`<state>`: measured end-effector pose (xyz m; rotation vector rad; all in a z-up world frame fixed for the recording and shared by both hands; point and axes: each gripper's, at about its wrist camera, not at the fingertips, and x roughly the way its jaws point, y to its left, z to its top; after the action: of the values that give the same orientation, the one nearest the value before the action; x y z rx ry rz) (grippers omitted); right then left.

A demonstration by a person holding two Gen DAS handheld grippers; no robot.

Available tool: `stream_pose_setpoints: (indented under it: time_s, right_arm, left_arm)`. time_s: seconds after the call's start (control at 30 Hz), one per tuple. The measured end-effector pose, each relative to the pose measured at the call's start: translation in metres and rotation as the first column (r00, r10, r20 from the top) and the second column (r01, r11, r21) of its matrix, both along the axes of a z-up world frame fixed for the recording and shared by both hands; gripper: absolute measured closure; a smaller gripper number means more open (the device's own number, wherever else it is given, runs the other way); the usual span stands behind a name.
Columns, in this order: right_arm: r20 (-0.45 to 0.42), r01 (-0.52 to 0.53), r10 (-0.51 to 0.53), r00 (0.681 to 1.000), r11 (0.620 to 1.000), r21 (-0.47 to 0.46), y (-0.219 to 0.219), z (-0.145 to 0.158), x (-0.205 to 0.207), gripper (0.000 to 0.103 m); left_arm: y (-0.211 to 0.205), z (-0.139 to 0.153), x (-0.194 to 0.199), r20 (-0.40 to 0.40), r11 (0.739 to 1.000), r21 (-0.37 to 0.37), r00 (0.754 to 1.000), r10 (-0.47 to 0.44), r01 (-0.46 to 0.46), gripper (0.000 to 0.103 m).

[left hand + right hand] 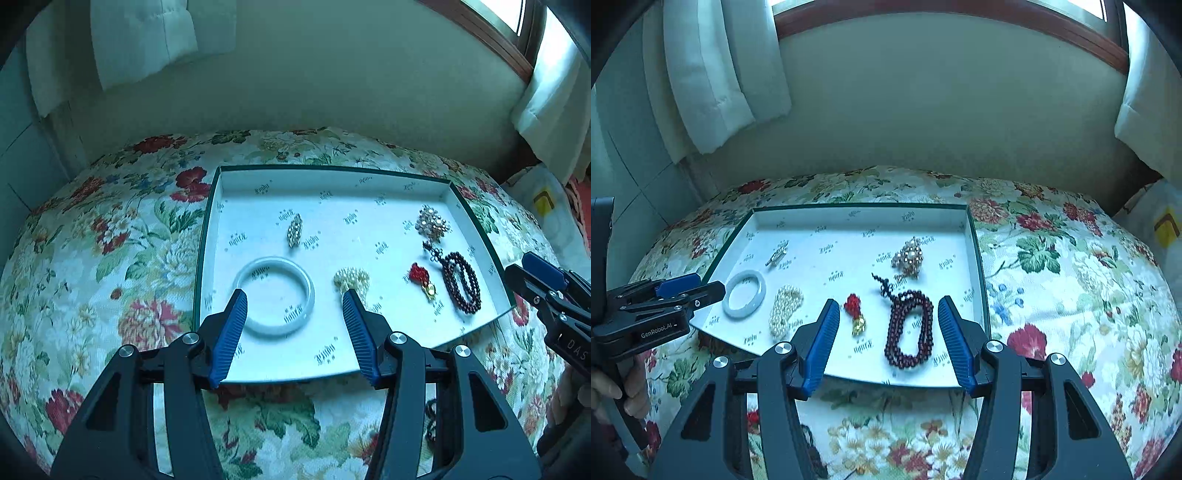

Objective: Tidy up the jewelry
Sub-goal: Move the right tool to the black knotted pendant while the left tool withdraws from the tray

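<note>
A shallow white tray (332, 177) (857, 214) lies on a floral cloth. In it lie a white bangle (275, 295) (744, 293), a pearl bracelet (352, 278) (785, 308), a rhinestone clip (294, 230) (777, 254), a gold brooch (432, 221) (908, 258), a red charm (421, 278) (854, 308) and a dark red bead bracelet (461, 282) (910, 332). My left gripper (294, 297) (701, 286) is open and empty above the bangle. My right gripper (884, 306) is open and empty above the charm and bead bracelet; it shows at the right edge of the left wrist view (524, 269).
The floral cloth (110, 258) (1071, 277) covers a rounded surface below a plain wall. White curtains (713, 74) hang at both sides. A white bag with a yellow mark (1163, 225) lies at the right. A dark beaded item (430, 421) lies on the cloth near the front.
</note>
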<state>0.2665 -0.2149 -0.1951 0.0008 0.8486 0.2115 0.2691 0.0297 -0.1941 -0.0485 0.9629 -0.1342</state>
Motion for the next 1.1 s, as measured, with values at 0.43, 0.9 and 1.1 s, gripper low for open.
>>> stream_pose_setpoints:
  time_s: [0.43,0.9,1.1]
  right_arm:
    - [-0.087,-0.021,0.019,0.996,1.000,-0.019,-0.001,-0.027,-0.075,0.053]
    - [-0.162,-0.158,0.156,0.974,0.987,-0.001,0.038,-0.049,-0.110,0.070]
    - [-0.175,-0.205,0.203,0.964,0.979,0.003,0.051,-0.053,-0.112,0.075]
  left_arm:
    - [-0.006,-0.021,-0.066,-0.070,1.000,-0.008,0.998,-0.009,0.009,0.050]
    - [-0.002,-0.033,-0.087,-0.107,1.000,-0.005,0.994,0.006,-0.007,0.050]
    - [0.000,-0.035,-0.087,-0.110,1.000,-0.006,0.994,0.008,-0.009,0.050]
